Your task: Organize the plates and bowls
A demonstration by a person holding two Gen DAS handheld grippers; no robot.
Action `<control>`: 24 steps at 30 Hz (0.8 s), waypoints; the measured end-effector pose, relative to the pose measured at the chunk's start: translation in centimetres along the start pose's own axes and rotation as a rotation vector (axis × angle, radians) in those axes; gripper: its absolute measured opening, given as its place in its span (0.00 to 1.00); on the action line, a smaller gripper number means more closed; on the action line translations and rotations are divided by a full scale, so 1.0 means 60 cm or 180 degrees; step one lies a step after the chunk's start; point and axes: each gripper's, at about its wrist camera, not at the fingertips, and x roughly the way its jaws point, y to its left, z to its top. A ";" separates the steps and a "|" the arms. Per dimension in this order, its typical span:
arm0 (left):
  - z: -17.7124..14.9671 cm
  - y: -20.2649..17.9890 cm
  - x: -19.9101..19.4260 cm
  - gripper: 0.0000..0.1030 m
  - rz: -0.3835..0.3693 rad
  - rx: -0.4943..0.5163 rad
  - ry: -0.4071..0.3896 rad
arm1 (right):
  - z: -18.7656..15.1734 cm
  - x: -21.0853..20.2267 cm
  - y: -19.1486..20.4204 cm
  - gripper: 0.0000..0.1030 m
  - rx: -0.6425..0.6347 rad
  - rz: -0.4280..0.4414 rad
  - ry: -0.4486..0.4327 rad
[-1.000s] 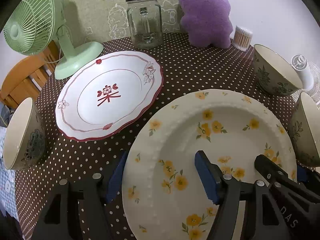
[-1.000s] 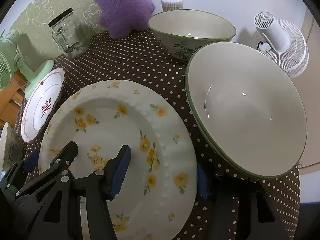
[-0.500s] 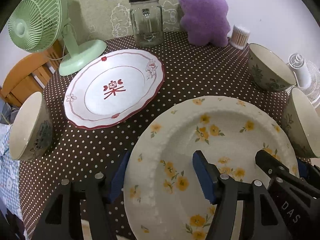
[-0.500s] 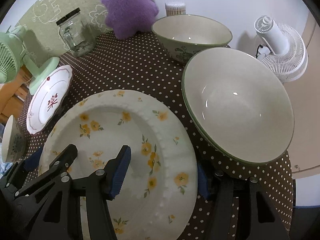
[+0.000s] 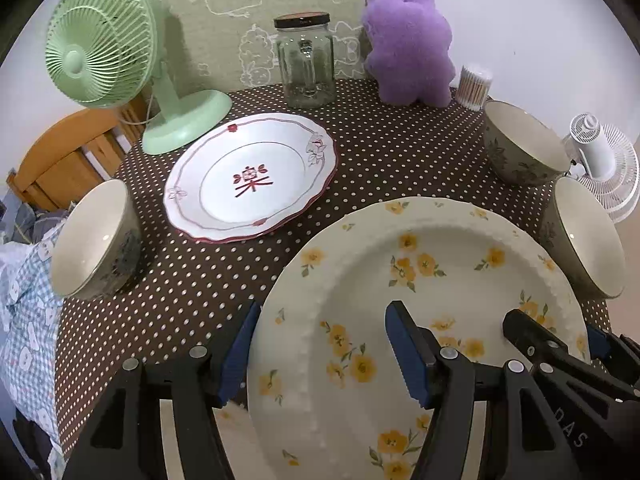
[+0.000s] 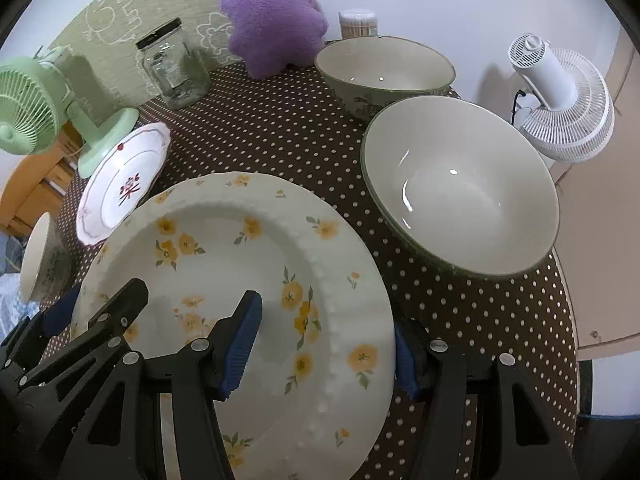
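Note:
A large cream plate with yellow flowers (image 5: 420, 320) (image 6: 240, 280) is held above the brown dotted table. My left gripper (image 5: 326, 354) clamps its left rim, one finger over it, one under. My right gripper (image 6: 326, 344) clamps its right rim the same way. A white plate with red trim (image 5: 252, 178) (image 6: 124, 184) lies on the table at the back left. Three green-rimmed bowls stand around: one at the left edge (image 5: 92, 240), one near right (image 6: 460, 188), one behind it (image 6: 384, 72).
A green fan (image 5: 112, 52), a glass jar (image 5: 306, 64), a purple plush toy (image 5: 408, 48) and a cotton swab tub (image 5: 474, 86) line the back of the table. A white fan (image 6: 564, 100) stands off the right edge. A wooden chair (image 5: 60, 160) is at the left.
Both grippers have risen and drawn back with the flowered plate; the table, red-trim plate and bowls now look farther away and lower.

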 end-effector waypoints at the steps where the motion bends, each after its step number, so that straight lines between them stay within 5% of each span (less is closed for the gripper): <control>1: -0.003 0.001 -0.005 0.63 0.0006 -0.0009 -0.0005 | -0.003 -0.005 0.002 0.61 -0.0017 0.0008 -0.0011; 24: -0.100 0.106 -0.081 0.63 -0.0095 -0.0116 0.0066 | -0.114 -0.083 0.096 0.61 -0.0162 -0.0112 -0.0054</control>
